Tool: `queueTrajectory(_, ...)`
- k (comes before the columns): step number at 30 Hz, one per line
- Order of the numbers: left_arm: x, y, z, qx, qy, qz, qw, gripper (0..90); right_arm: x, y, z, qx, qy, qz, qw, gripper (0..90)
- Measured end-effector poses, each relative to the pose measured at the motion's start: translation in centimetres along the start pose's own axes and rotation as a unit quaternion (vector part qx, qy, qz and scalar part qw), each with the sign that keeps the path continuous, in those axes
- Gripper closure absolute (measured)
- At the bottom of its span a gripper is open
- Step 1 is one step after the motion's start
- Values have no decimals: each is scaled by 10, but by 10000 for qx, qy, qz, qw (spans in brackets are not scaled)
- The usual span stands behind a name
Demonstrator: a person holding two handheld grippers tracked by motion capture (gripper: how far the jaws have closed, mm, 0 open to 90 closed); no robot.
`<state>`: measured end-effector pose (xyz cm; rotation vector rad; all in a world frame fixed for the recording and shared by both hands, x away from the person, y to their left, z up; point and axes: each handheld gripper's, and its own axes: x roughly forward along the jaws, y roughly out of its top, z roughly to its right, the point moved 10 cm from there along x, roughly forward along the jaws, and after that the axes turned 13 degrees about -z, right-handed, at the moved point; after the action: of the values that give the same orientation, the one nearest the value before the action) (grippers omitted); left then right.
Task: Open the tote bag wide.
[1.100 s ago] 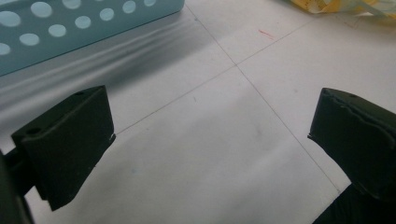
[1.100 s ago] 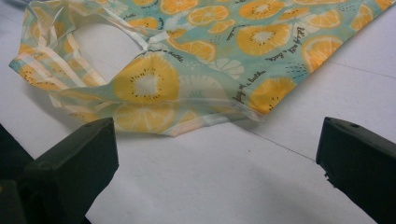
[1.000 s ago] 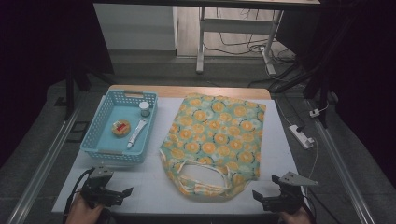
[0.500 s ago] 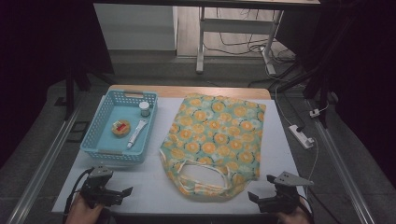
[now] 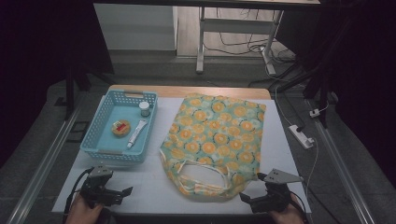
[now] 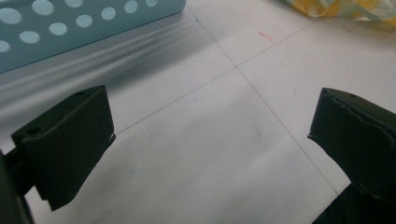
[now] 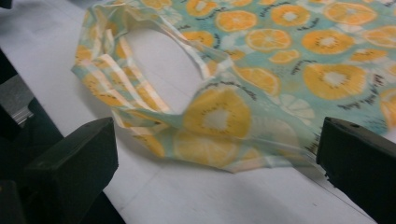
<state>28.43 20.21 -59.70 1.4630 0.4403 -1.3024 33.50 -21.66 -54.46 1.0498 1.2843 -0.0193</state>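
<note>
- A white worktop (image 5: 154,186) carries a blue perforated basket (image 5: 100,135) on its left part and a fabric bag (image 5: 219,135) printed with orange slices on a teal ground, spread flat in the middle.
- The bag's handles (image 5: 205,179) lie at its near end, toward the person, looped over bare worktop.
- Inside the basket sit a small white-capped jar (image 5: 144,108) near the far right corner, a round yellow tin with a red centre (image 5: 121,127), and a white tube (image 5: 137,133) lying lengthwise just right of the tin.
- The left gripper (image 5: 122,192) rests low at the near left edge, close in front of the basket, jaws spread wide with nothing between them; its own view shows bare worktop and the basket wall (image 6: 84,28) beyond.
- The right gripper (image 5: 247,199) sits at the near right edge, just beside the bag's near corner, jaws released and wide apart; its own view looks across that corner (image 7: 219,135) and the handles, with the fabric not gripped.
</note>
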Motion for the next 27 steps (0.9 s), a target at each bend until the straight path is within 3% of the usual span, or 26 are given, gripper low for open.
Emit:
queueTrajectory(6,0,0,0,-10,-12,-8,10000,0,5,5,-8,-105,74,-106,9999,0)
queueTrajectory(20,0,0,0,10,27,-8,10000,0,26,22,-40,-612,332,-337,9970,0)
queueTrajectory(22,-1,0,0,30,106,15,9999,0,30,24,-44,-659,366,-371,9965,0)
queueTrajectory(27,-4,4,4,-25,37,123,9999,0,39,28,-51,-733,446,-426,9954,0)
